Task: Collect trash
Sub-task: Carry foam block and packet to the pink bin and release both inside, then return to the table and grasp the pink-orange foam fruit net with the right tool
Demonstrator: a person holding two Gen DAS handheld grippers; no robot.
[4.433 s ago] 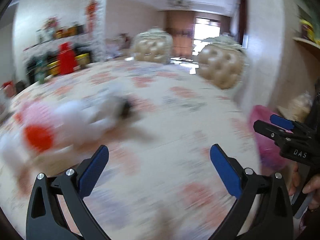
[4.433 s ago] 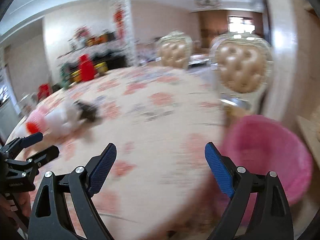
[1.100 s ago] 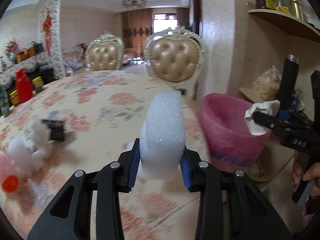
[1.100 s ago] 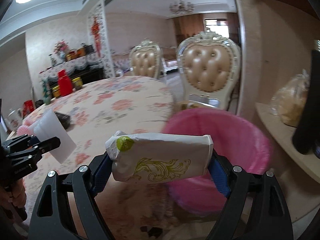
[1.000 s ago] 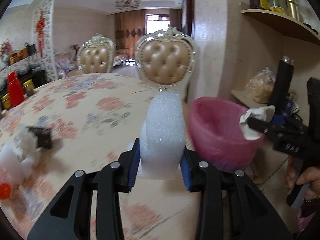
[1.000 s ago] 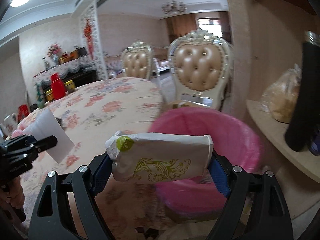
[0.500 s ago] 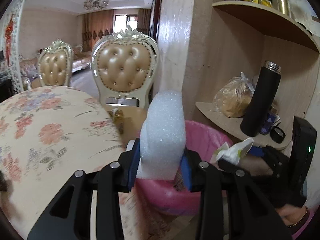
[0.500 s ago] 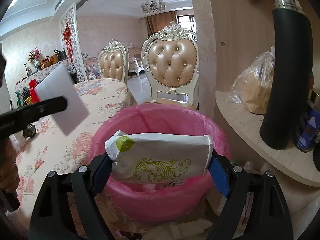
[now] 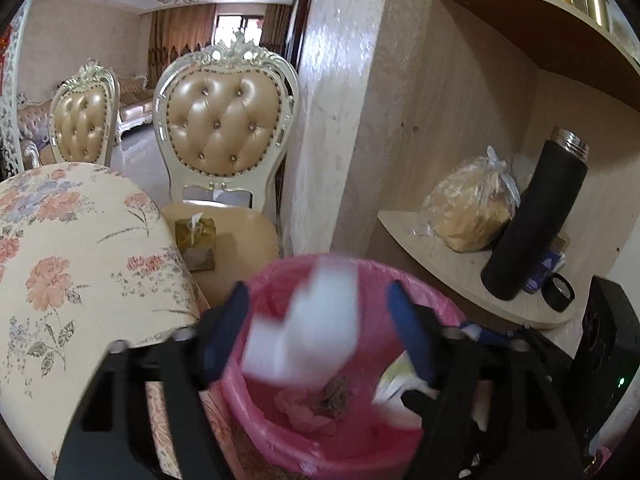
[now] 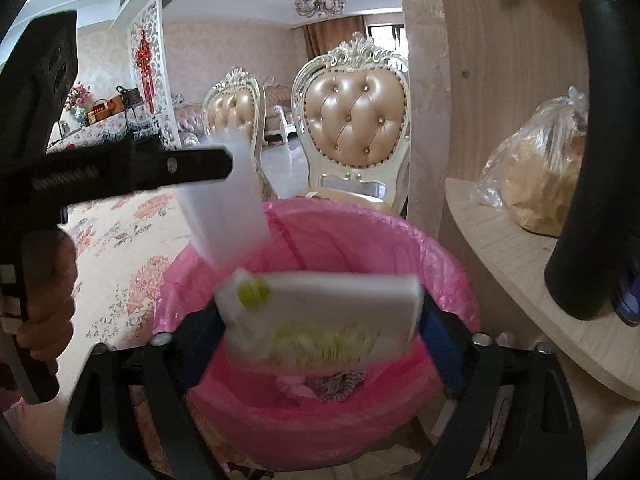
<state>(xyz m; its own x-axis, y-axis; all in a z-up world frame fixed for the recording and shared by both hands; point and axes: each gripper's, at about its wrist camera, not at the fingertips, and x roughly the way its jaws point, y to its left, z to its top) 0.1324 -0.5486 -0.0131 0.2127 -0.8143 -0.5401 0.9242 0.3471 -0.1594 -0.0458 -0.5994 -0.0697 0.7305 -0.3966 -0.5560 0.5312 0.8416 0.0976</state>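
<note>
A pink-lined trash bin (image 9: 360,440) (image 10: 360,240) stands on the floor beside the table, with crumpled trash inside. My left gripper (image 9: 320,332) is open above it, and the white foam block (image 9: 312,340) is loose and blurred between its jaws, dropping toward the bin; it also shows in the right wrist view (image 10: 228,208). My right gripper (image 10: 320,324) holds a white paper packet with a green logo (image 10: 324,316) over the bin; its jaws look slightly parted and the packet is blurred.
A floral-cloth table (image 9: 60,260) lies to the left. A tufted chair (image 9: 224,136) with a tissue box (image 9: 196,240) on its seat stands behind the bin. A shelf (image 9: 460,268) on the right holds a plastic bag (image 9: 468,208) and a black flask (image 9: 536,216).
Both grippers moved from the table to above the pink bin. The left jaws opened and let go of the foam block. The right gripper's packet has blurred and shifted.
</note>
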